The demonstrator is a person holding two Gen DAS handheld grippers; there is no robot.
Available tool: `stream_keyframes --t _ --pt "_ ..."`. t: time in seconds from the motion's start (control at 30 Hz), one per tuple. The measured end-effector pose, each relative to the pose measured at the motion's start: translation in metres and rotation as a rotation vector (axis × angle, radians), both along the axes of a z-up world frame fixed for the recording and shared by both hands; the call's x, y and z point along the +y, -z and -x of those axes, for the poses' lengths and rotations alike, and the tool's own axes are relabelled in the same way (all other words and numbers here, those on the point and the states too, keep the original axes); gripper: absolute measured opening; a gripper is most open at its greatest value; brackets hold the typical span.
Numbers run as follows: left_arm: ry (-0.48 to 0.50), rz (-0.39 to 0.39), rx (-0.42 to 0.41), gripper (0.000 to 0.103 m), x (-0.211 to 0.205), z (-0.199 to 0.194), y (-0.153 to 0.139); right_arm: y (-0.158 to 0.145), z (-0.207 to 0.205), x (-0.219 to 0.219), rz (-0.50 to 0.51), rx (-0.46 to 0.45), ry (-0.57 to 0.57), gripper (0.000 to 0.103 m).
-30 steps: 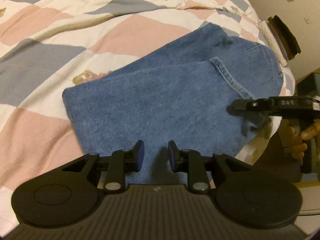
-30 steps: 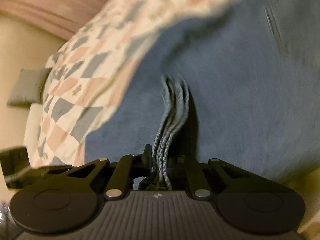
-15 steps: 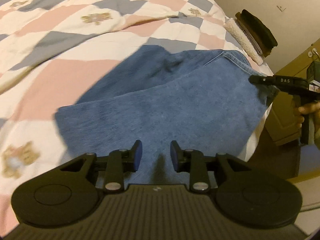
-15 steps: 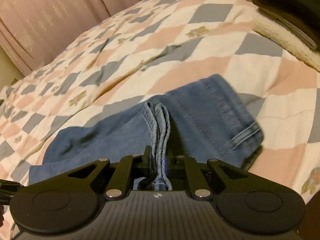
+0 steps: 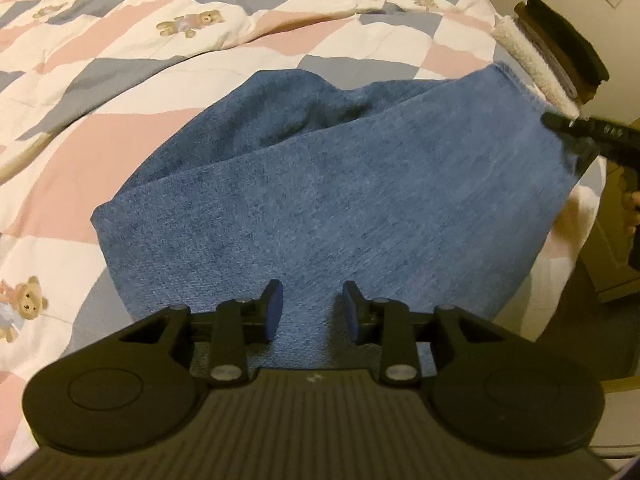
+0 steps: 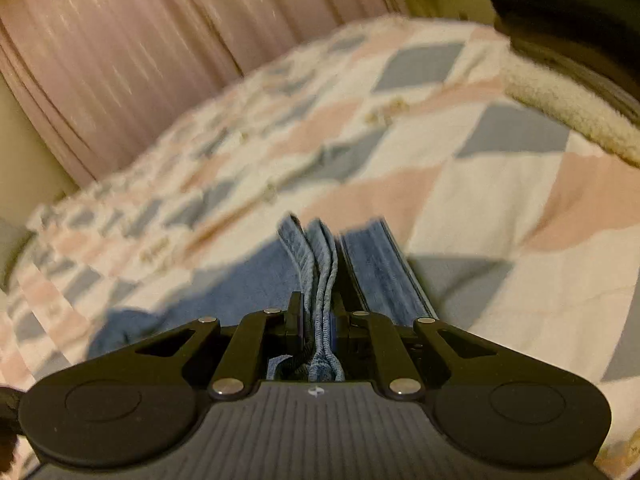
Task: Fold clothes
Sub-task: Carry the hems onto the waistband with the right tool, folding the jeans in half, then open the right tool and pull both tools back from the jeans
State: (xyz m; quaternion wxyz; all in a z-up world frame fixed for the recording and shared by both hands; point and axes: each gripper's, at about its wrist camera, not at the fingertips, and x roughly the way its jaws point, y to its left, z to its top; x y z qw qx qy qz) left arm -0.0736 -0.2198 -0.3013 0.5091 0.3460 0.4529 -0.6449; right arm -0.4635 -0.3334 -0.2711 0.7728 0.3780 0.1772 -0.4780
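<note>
The right gripper [image 6: 318, 316] is pinching the jeans' [image 5: 340, 208] bunched edge; the left gripper [image 5: 313, 310] is hovering spread above them.

Blue denim jeans [image 5: 340, 200] with lighter blue hems lie on a quilt [image 5: 120, 72] chequered in pink, grey-blue and cream diamonds, printed with small brown teddy bears. Beyond the quilt's far corner, a cream fleece [image 5: 532, 56] sits under a black item [image 5: 568, 36]. Behind the quilt hang dusky pink striped curtains [image 6: 140, 60]. Both grippers are black.
</note>
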Motion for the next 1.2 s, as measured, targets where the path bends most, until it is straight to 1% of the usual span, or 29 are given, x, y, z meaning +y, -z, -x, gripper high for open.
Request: stream_keyframes --t 0.03,0.17,0.37,0.43,0.47,0.5,0.53,0.57,0.6,0.63,0.67,0.73,0.77,0.8,0.83,0.87,0.9,0.97,1.0,1.03,1.07,1.1,1.17,1.2 --pt "-0.003 -0.001 -0.005 0.027 0.000 0.000 0.000 -0.002 0.002 0.000 0.016 -0.009 0.004 0.010" --pt "-0.018 -0.003 -0.021 0.027 0.000 0.002 -0.001 -0.004 0.014 -0.006 0.038 0.013 0.028 0.010" --pt "-0.027 0.008 -0.039 0.027 -0.002 0.008 0.002 0.028 0.021 -0.015 -0.013 0.052 0.076 0.010" --pt "-0.026 0.007 -0.044 0.026 -0.001 0.007 0.003 0.037 0.018 -0.017 -0.034 0.085 0.095 0.012" --pt "-0.027 0.005 -0.047 0.026 -0.001 0.007 0.002 0.036 0.013 -0.018 -0.047 0.141 0.110 0.016" --pt "-0.028 0.005 -0.054 0.026 -0.001 0.006 0.001 0.036 0.009 -0.019 -0.060 0.198 0.125 0.037" --pt "-0.031 0.007 -0.064 0.026 -0.002 0.006 -0.001 0.034 0.005 -0.019 -0.065 0.261 0.141 0.053" --pt "-0.031 0.010 -0.074 0.026 -0.002 0.005 -0.004 0.024 -0.002 -0.015 -0.023 0.359 0.163 0.069" --pt "-0.030 0.019 -0.084 0.026 -0.003 0.003 -0.007 0.014 -0.009 -0.010 0.021 0.450 0.182 0.068" --pt "-0.028 0.029 -0.091 0.026 -0.003 0.001 -0.010 0.003 -0.016 -0.002 0.077 0.498 0.187 0.064" --pt "-0.027 0.038 -0.096 0.026 -0.004 -0.001 -0.013 -0.007 -0.023 0.007 0.129 0.534 0.186 0.064" --pt "-0.021 0.059 -0.100 0.026 -0.006 -0.004 -0.018 -0.018 -0.036 0.023 0.190 0.482 0.118 0.051" --pt "-0.015 0.071 -0.101 0.026 -0.008 -0.005 -0.019 -0.010 -0.042 0.025 0.174 0.481 0.076 0.035" --pt "-0.005 0.083 -0.100 0.024 -0.010 -0.005 -0.020 -0.002 -0.048 0.027 0.158 0.481 0.035 0.023" --pt "0.008 0.092 -0.099 0.018 -0.013 -0.005 -0.019 0.006 -0.054 0.028 0.142 0.480 -0.007 0.020" --pt "0.023 0.099 -0.099 0.015 -0.017 -0.003 -0.017 0.014 -0.061 0.030 0.126 0.479 -0.049 0.016" --pt "0.038 0.112 -0.100 0.013 -0.022 -0.002 -0.015 0.022 -0.065 0.031 0.107 0.477 -0.080 0.016" --pt "0.051 0.125 -0.111 0.014 -0.032 -0.003 -0.001 0.044 -0.054 0.020 0.041 0.460 -0.030 0.015" --pt "0.044 0.115 -0.120 0.011 -0.039 -0.006 0.009 0.046 -0.050 0.016 0.023 0.438 -0.010 0.015" --pt "0.026 0.092 -0.121 0.006 -0.046 -0.010 0.017 0.041 -0.049 0.014 0.019 0.436 -0.003 0.015" --pt "0.007 0.079 -0.112 0.005 -0.051 -0.013 0.019 0.036 -0.050 0.012 0.019 0.435 0.002 0.016" --pt "-0.001 0.084 -0.106 0.005 -0.053 -0.013 0.016 0.029 -0.054 0.015 0.048 0.436 -0.009 0.021" --pt "0.033 0.141 -0.116 0.006 -0.051 -0.002 0.001 0.013 -0.062 0.019 0.106 0.438 -0.032 0.021" --pt "0.059 0.169 -0.107 0.005 -0.050 0.006 -0.007 0.006 -0.066 0.020 0.133 0.435 -0.045 0.021"
